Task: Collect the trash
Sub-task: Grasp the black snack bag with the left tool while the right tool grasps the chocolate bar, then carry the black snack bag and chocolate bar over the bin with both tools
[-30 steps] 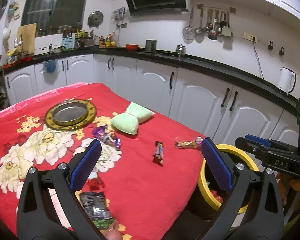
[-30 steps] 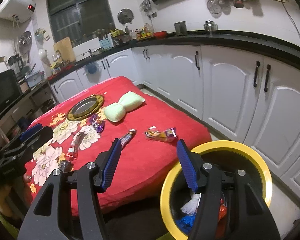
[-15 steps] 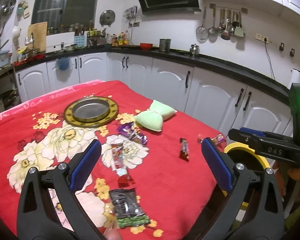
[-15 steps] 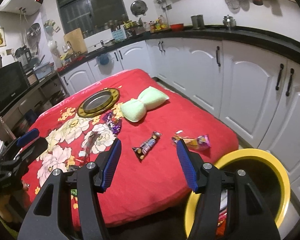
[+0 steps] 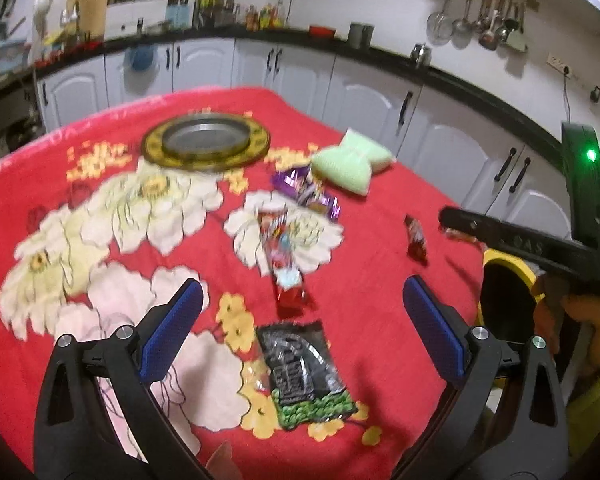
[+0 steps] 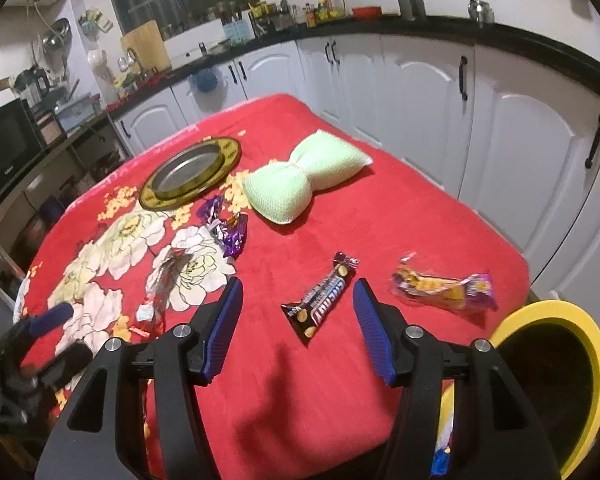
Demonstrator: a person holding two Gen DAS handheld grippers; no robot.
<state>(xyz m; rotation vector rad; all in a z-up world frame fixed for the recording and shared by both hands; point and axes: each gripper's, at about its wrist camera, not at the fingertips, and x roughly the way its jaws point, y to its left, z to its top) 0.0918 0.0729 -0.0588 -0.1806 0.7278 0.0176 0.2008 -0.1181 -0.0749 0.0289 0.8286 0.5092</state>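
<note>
Wrappers are scattered over a red floral tablecloth (image 6: 400, 216): a dark chocolate bar wrapper (image 6: 322, 298) at the centre of the right wrist view, an orange and purple wrapper (image 6: 444, 288) to its right, a purple wrapper (image 6: 224, 226) at centre left, and a red and silver wrapper (image 6: 162, 280) further left. A green bow-shaped cushion (image 6: 304, 178) and a gold-rimmed metal plate (image 6: 190, 172) are seen above them, clear of both tools. A yellow-rimmed bin (image 6: 556, 384) is seen at the lower right, beside the table edge. The right gripper (image 6: 298, 328) is held above the cloth with its blue pads wide apart, nothing between them, the chocolate bar wrapper framed in the gap. The left gripper (image 5: 300, 332) is likewise spread and empty above the cloth. Only in the blurred left wrist view is a black and green packet (image 5: 300, 372) shown, at lower centre between the fingers, with the red and silver wrapper (image 5: 282, 260) above it.
</note>
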